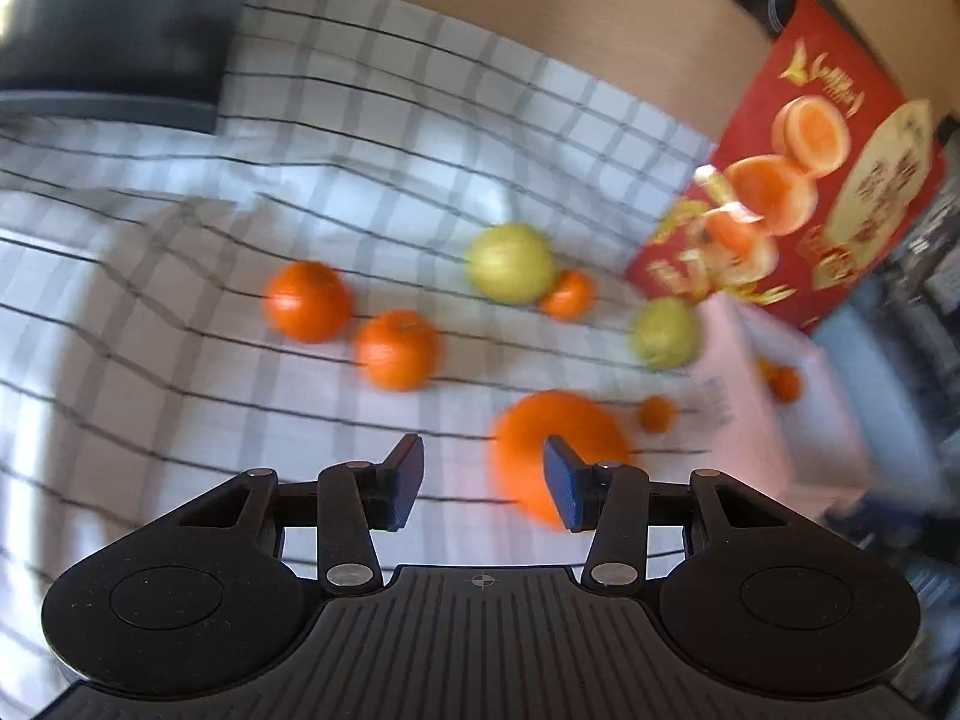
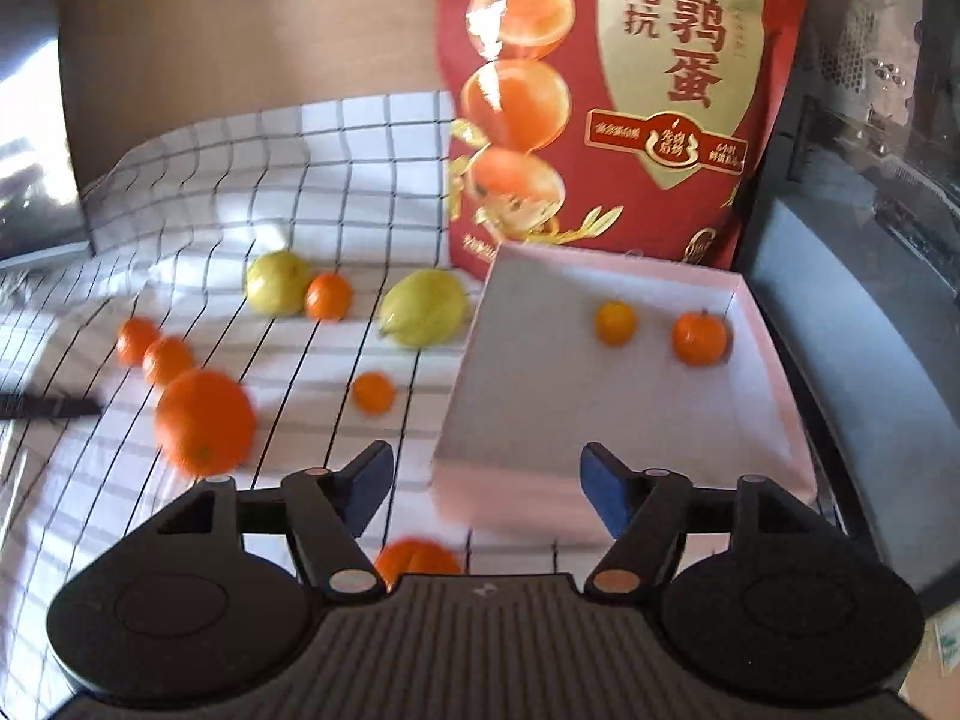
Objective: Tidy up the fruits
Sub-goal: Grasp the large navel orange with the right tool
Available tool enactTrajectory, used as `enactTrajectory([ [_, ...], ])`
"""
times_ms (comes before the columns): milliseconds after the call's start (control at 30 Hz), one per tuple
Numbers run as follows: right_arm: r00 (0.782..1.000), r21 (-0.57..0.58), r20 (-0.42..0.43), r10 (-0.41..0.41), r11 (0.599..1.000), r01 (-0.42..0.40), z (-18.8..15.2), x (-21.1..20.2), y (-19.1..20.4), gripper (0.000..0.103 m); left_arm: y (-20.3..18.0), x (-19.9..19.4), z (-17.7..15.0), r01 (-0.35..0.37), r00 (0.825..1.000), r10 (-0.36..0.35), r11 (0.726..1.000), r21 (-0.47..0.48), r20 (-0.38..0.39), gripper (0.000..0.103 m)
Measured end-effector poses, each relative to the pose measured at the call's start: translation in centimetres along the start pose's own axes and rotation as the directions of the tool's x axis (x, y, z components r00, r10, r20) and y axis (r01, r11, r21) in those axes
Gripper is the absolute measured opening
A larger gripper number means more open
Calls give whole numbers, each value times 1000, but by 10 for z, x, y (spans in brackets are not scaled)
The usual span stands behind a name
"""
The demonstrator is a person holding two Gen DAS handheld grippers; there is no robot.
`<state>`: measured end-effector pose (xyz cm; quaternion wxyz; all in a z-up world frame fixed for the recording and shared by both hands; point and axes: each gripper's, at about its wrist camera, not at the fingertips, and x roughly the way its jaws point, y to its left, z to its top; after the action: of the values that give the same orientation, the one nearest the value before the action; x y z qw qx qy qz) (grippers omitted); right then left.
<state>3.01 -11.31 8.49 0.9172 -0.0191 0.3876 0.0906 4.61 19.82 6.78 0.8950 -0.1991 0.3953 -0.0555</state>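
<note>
Several oranges and two yellow-green lemons lie on a checked cloth (image 1: pixel 180 276). My left gripper (image 1: pixel 483 483) is open and empty, with a big orange (image 1: pixel 534 444) just ahead of its right finger. Further off lie two oranges (image 1: pixel 309 300) (image 1: pixel 397 349) and a lemon (image 1: pixel 510 263). My right gripper (image 2: pixel 486 486) is open and empty, above the near edge of a white box (image 2: pixel 600 408) holding two small oranges (image 2: pixel 615 322) (image 2: pixel 699 337). A big orange (image 2: pixel 205 420), a lemon (image 2: pixel 427 307) and a small orange (image 2: pixel 373 393) lie left of the box. Another orange (image 2: pixel 417 558) sits partly hidden under the right gripper.
A red printed bag (image 2: pixel 600 90) stands behind the box; it also shows in the left wrist view (image 1: pixel 810 180). A dark appliance (image 2: pixel 870 240) stands to the right of the box. A dark object (image 1: pixel 108 30) lies at the far left on the wooden table.
</note>
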Motion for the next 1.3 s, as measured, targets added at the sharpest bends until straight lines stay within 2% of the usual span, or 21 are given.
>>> enactTrajectory([
  [67,999,21,-20,29,999,-29,-7,-5,6,72,-4,4,5,20,1000,-20,1000,-20,19,49],
  [167,993,27,-34,114,993,-114,-5,-5,22,72,-7,5,8,-47,998,47,999,-11,51,49],
  [267,987,-58,-18,160,985,-161,1,-4,52,77,3,-3,4,-104,991,102,995,13,80,49],
  [433,983,-221,10,182,959,-175,14,16,110,78,32,-12,-11,-141,989,140,990,25,45,49],
  [533,981,-270,-10,194,944,-189,25,38,137,78,45,-17,-20,-134,991,133,991,21,27,49],
  [667,984,-301,-54,169,937,-177,34,71,157,78,55,-21,-24,-120,993,119,992,41,13,49],
  [867,965,-244,-151,214,938,-246,32,101,164,80,55,-7,-12,-94,995,95,993,71,-5,49],
  [900,965,-237,-158,211,940,-245,29,103,164,79,53,-4,-7,-95,995,96,992,84,-4,49],
  [933,967,-233,-158,200,944,-233,28,104,163,72,50,0,-2,-97,995,98,990,99,0,49],
  [967,966,-225,-160,203,945,-236,28,104,162,71,46,4,3,-100,995,100,988,114,5,49],
  [1133,960,-120,-178,216,964,-239,17,87,140,71,30,32,26,-134,991,135,973,190,10,49],
  [1300,972,-70,-169,161,982,-175,-9,57,110,71,21,59,33,-170,985,172,963,210,7,49],
])
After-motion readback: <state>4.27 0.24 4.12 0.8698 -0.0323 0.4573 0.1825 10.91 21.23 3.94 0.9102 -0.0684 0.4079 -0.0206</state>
